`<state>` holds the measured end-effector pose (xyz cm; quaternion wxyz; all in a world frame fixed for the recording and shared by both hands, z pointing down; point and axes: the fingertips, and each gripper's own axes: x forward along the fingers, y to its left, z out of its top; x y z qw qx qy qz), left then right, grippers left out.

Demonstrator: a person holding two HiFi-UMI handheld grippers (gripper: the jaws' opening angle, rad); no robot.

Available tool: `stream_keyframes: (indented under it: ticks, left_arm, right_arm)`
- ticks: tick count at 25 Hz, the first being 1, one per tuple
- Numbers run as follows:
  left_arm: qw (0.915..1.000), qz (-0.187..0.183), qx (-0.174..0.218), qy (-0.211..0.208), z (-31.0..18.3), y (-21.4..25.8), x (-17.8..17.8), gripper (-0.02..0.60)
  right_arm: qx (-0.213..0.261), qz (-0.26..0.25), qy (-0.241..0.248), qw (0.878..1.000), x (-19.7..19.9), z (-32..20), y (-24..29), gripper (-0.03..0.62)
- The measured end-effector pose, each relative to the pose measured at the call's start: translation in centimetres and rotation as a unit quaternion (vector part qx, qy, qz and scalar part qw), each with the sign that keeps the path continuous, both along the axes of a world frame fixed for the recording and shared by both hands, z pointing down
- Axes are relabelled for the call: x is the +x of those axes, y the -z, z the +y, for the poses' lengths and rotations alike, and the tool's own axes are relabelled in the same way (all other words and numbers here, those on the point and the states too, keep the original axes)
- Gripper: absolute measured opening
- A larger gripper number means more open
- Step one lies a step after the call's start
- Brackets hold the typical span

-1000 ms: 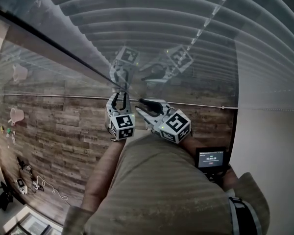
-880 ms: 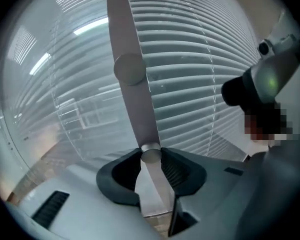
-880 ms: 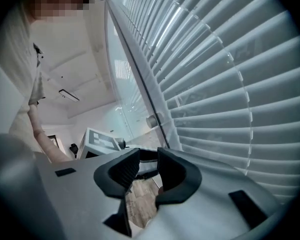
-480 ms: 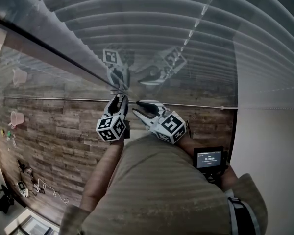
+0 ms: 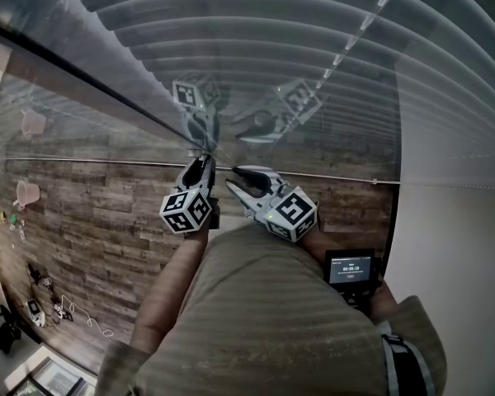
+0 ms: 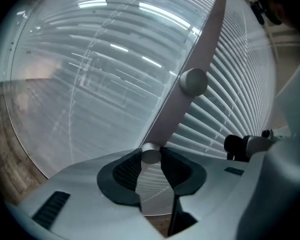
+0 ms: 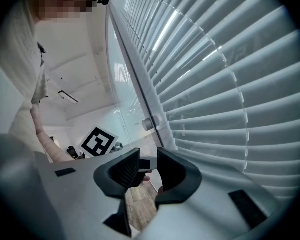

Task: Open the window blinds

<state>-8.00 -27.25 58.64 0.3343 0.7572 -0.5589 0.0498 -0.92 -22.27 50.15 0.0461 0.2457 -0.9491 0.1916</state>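
Note:
White slatted blinds (image 5: 297,64) hang behind a glass pane, with a slim upright frame post (image 6: 200,59) beside them. A small round silver knob (image 6: 150,153) sits on that post, and a second knob (image 6: 193,81) is higher up. My left gripper (image 6: 151,160) has its dark pads on both sides of the lower knob and its jaws are closing onto it; in the head view it (image 5: 200,165) points at the glass. My right gripper (image 5: 235,176) hovers just to its right. Its jaws (image 7: 148,163) are open and clamp nothing.
The blinds (image 7: 230,84) fill the right of the right gripper view. The glass reflects both marker cubes. A wood-plank floor (image 5: 82,221) lies below, with small items at the far left. A small black screen device (image 5: 351,268) sits by my right forearm.
My left gripper has rolled about its own axis, so its marker cube now shows a different face. It stays at the same spot on the glass. The right gripper has hardly moved.

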Motion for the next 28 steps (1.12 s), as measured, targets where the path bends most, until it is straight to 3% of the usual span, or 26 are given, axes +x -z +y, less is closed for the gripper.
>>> stream_keyframes:
  ticks: [7,15,25,26,28]
  left_arm:
    - [0.9904,-0.129,0.034,-0.036,0.08,-0.03,0.33,0.137]
    - [0.9617,-0.251,0.082,-0.073,0.33,0.16,0.71,0.137]
    - [0.9327,-0.342,0.083,-0.081,0.51,-0.44,0.81,0.137]
    - [0.9342,-0.338,0.079,-0.082,0.53,-0.50,0.79,0.138]
    - [0.9461,-0.307,0.060,-0.084,0.56,-0.59,0.67,0.140]
  right_arm:
    - [-0.004,-0.003,-0.005,1.000,-0.27,-0.47,-0.23,0.115]
    - [-0.006,-0.003,-0.006,1.000,-0.69,-0.56,-0.23,0.114]
    - [-0.011,0.001,-0.004,1.000,-0.83,-0.39,-0.54,0.114]
    - [-0.013,0.000,-0.004,1.000,-0.87,-0.33,-0.55,0.115]
    - [-0.015,-0.003,-0.003,1.000,-0.95,-0.27,-0.49,0.115]
